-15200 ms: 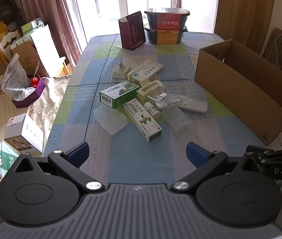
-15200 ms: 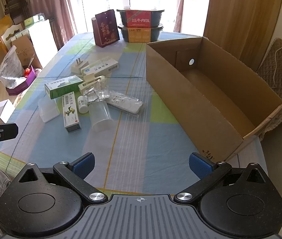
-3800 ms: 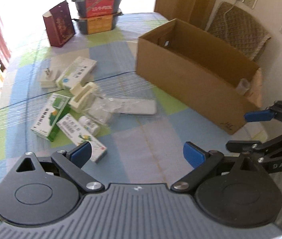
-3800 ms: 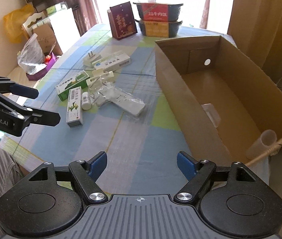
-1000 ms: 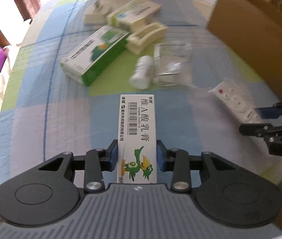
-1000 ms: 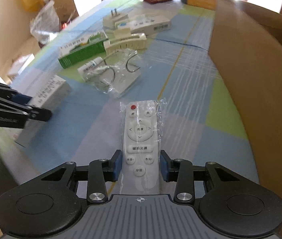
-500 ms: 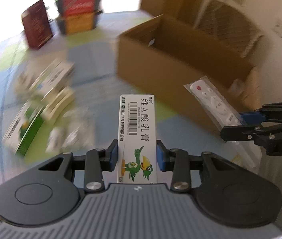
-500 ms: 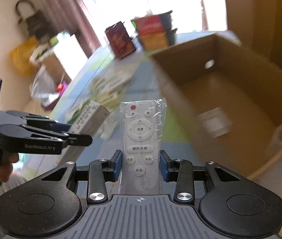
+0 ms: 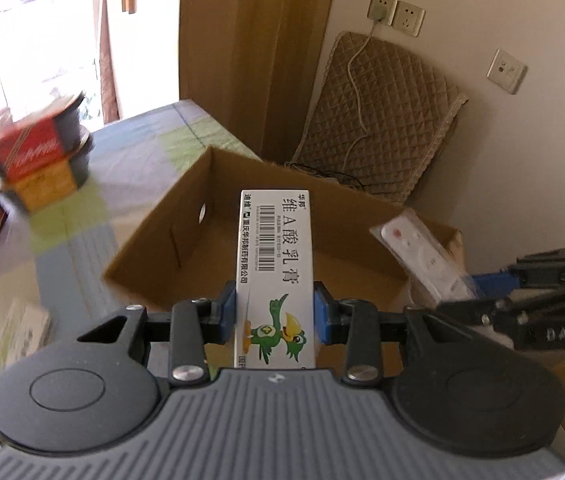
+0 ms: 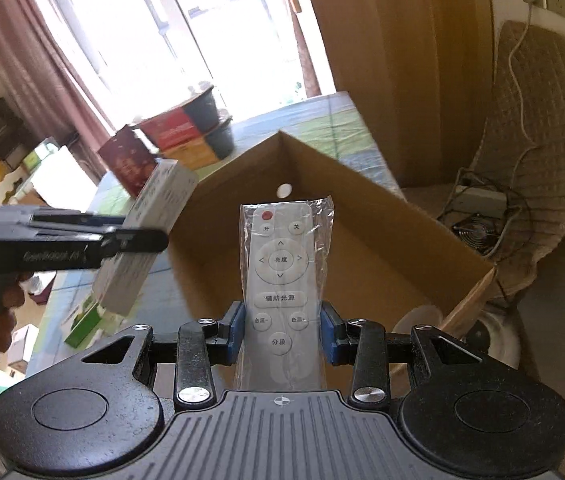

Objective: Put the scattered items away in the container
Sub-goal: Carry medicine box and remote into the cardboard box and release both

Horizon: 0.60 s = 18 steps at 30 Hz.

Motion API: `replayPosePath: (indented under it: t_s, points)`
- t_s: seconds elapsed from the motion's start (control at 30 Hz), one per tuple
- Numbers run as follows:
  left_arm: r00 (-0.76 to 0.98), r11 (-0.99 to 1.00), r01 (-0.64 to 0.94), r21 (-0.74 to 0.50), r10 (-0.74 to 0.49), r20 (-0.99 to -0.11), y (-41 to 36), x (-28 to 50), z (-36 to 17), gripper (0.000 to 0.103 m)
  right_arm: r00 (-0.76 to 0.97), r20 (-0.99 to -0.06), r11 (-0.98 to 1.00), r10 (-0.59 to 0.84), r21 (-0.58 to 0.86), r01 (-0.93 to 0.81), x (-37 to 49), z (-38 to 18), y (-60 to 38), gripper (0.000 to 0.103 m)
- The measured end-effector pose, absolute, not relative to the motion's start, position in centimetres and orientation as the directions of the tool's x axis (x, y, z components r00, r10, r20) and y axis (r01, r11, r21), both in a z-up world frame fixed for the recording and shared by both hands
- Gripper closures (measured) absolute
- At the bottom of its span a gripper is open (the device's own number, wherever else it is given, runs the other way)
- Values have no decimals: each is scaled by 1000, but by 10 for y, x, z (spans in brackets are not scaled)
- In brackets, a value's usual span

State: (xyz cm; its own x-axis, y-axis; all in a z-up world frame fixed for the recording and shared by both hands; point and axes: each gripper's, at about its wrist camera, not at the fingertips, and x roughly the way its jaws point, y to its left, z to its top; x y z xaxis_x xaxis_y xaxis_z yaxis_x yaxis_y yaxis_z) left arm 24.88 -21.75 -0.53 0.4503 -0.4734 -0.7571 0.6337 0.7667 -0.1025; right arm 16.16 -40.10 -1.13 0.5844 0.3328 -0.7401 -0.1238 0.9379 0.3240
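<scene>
Matt brown cardboard box (image 9: 150, 256); glossy plastic wrap on the remote (image 10: 282, 264).

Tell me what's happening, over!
Left gripper shut on medicine box. Right gripper shut on remote. Both near the open cardboard box. Nothing blocking it.

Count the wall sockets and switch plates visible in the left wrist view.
3. Two sockets sit side by side above the quilted chair, the left one with a plug in it; one plate lies further right. Others may be out of view.
</scene>
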Motion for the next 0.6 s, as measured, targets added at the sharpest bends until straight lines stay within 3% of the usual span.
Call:
replayPosePath:
  t_s: [0.23, 0.6]
  points:
    - [412, 760, 649, -30, -384, -826, -260, 296, -39, 70, 529, -798, 949, 289, 313, -48, 204, -34, -405, 62]
    - [317, 732, 679, 52, -229, -920, -288, 326, -102, 70, 396, -902, 984, 175, 177, -32, 226, -97, -375, 62]
